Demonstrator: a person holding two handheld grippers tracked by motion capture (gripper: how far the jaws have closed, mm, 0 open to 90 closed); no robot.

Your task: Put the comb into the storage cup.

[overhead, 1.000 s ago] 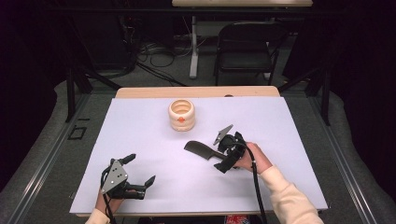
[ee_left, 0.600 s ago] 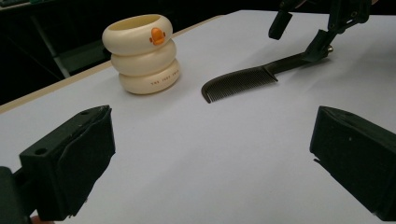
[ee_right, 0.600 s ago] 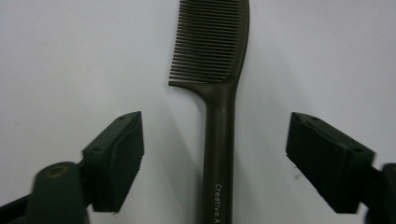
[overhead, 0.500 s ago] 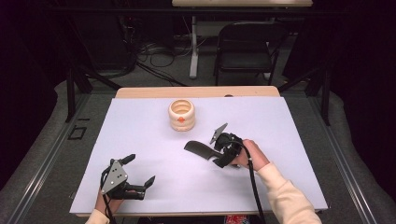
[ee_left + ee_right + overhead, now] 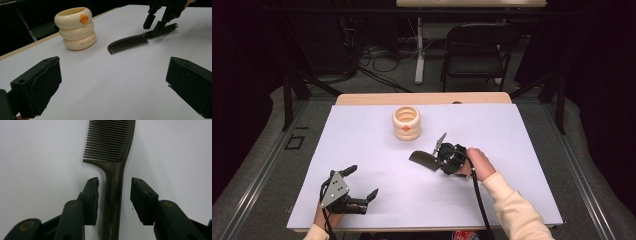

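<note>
Right gripper view: right gripper (image 5: 113, 195) jaws just closing round the comb (image 5: 113, 157) handle, gaps both sides, comb flat on table (image 5: 512, 130). Risk: uneven contact slides it. Left gripper (image 5: 359, 182) spread, idle.

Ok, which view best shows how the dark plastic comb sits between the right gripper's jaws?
The right gripper view: the dark plastic comb has its handle between the closing jaws, gaps showing on both sides. The left gripper view shows it whole but far off; the high view shows it small.

Right tool (image 5: 114, 200) jaws narrowed around comb (image 5: 113, 157) handle
</note>
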